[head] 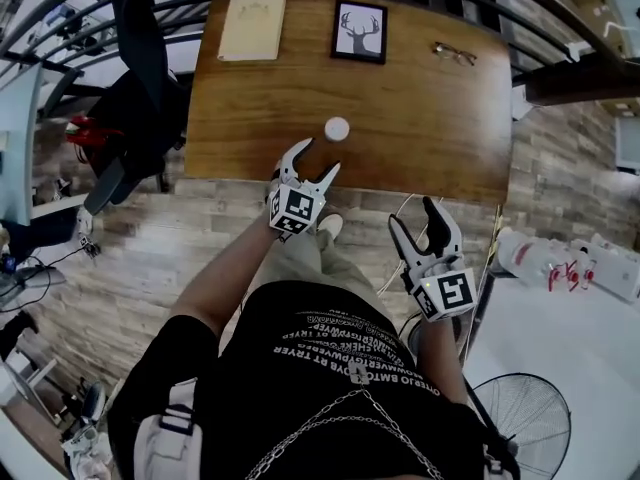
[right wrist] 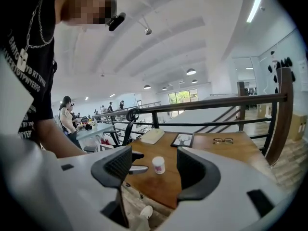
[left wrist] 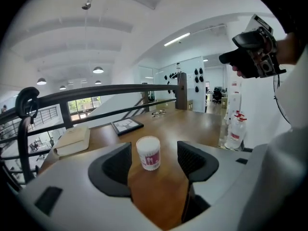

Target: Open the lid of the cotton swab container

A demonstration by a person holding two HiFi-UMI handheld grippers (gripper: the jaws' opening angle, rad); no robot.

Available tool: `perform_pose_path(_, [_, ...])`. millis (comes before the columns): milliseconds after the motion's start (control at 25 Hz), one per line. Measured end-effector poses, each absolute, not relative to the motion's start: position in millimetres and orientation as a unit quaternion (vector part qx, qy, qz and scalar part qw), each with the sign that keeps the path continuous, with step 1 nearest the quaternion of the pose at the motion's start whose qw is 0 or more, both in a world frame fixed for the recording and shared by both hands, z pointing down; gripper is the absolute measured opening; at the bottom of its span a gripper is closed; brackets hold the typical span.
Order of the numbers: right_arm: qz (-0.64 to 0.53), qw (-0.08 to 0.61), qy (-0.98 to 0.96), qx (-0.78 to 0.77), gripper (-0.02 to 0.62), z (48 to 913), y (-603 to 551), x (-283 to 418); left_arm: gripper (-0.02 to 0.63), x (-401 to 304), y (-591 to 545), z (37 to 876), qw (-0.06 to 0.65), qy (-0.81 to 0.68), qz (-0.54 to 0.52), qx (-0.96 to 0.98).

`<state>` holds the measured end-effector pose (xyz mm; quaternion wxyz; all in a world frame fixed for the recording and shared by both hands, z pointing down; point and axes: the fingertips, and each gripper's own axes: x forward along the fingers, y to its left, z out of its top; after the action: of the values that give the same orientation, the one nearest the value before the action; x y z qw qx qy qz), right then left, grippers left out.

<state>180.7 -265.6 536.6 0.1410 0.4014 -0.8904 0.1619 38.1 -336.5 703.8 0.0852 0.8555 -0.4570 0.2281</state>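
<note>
So the cotton swab container (head: pixel 337 129) is standing upright on the wooden desk (head: pixel 420 138), near the front edge and roughly in the middle. It's a little round tub with a pink label, and the white lid is on.

The left hand-held gripper (head: pixel 315 160) is pointing right at it with its jaws spread wide. In the left gripper view the tub sits lined up in the gap between the two black pads, but neither pad touches it (it's a bit ahead of the tips). From the head view, the tips just reach over the near edge of the desk.

The right hand-held gripper (head: pixel 415 218) is further back and off to the right, over the wood-look floor rather than the desk. Its jaws are wide too, with nothing between them.

At the far side of the desk there's a pale book (head: pixel 252 25), a framed deer picture (head: pixel 359 31) and a pair of glasses (head: pixel 455 54), all well apart from the tub.
</note>
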Motion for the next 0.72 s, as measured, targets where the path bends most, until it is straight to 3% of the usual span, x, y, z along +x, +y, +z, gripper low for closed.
perform_pose_path(720, [0.226,0.126,-0.889,0.377,0.279,577,-247,164,0.304,53,-382,778,0.104,-0.461,0.264,0.841])
